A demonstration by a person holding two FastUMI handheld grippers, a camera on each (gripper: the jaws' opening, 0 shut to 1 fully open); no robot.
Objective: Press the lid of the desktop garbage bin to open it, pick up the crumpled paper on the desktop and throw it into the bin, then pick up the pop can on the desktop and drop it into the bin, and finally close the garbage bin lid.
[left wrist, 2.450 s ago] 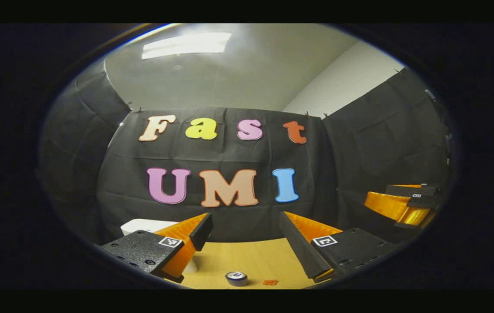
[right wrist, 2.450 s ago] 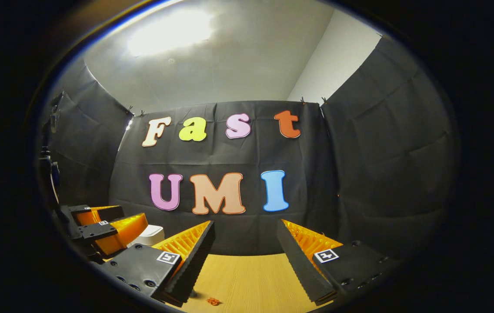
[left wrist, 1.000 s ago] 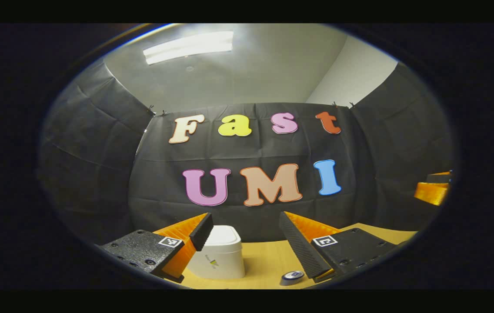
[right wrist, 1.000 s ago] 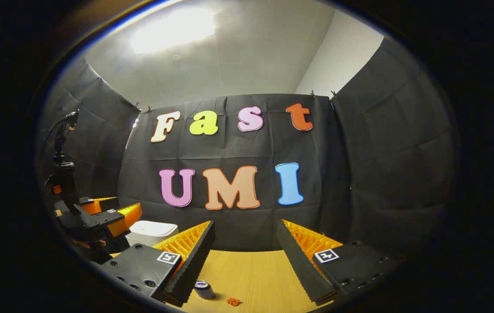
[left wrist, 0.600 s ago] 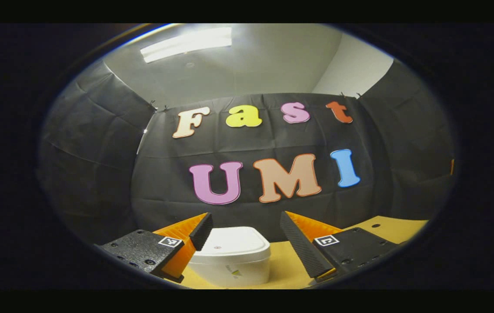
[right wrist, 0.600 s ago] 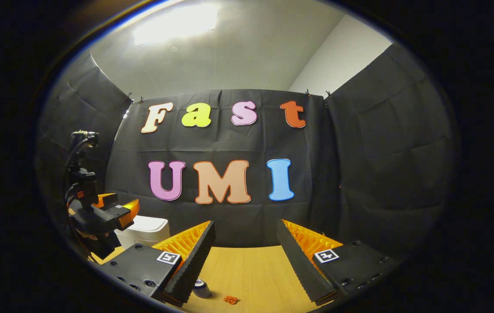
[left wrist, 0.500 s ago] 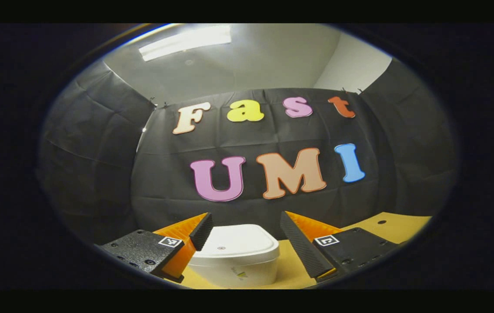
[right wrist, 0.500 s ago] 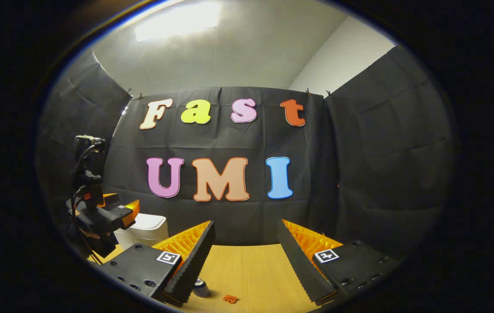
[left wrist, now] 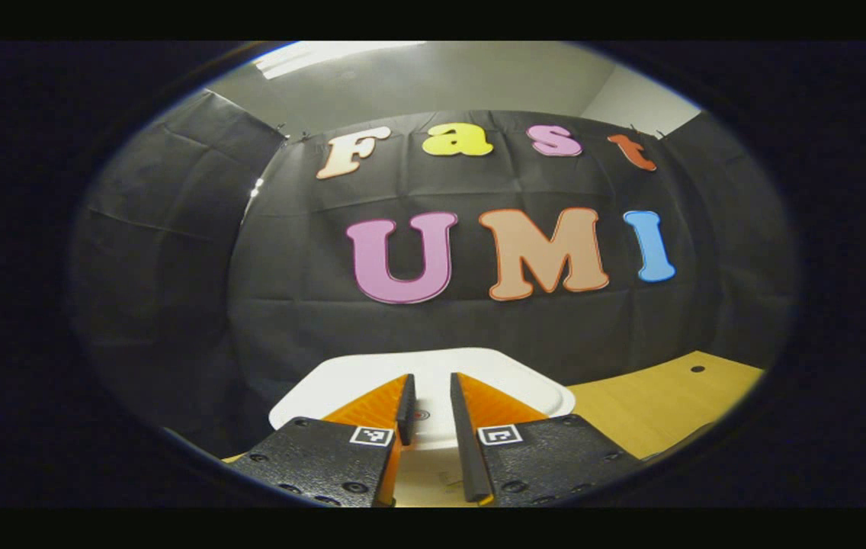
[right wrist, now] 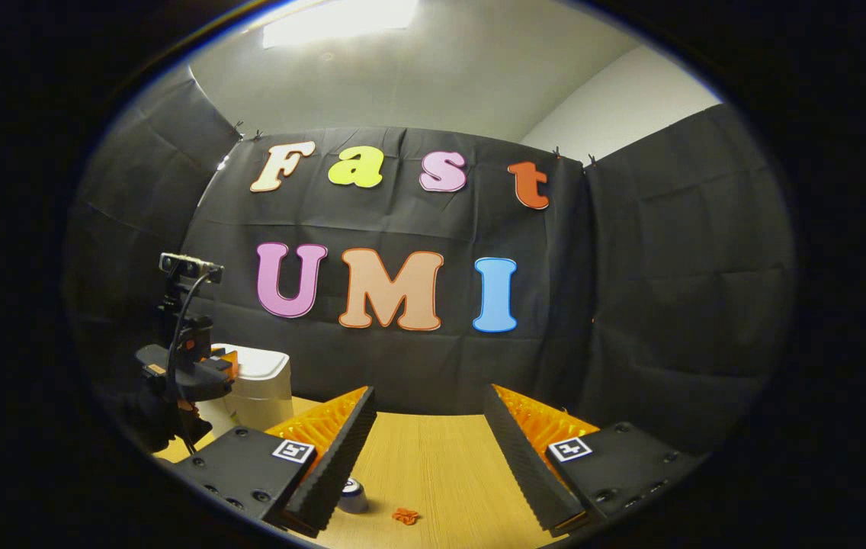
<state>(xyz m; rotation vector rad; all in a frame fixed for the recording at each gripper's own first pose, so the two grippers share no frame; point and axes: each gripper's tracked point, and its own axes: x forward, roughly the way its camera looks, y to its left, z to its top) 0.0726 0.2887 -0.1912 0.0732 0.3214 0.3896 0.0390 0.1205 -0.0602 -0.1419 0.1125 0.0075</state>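
Wooden desktop (left wrist: 662, 396) carries the white bin (left wrist: 524, 381); in the left gripper view your left gripper (left wrist: 428, 396), fingers nearly closed, hovers over its lid. In the right gripper view your right gripper (right wrist: 430, 415) gapes empty; can (right wrist: 354, 496) and paper (right wrist: 405, 516) lie nearer than the bin.
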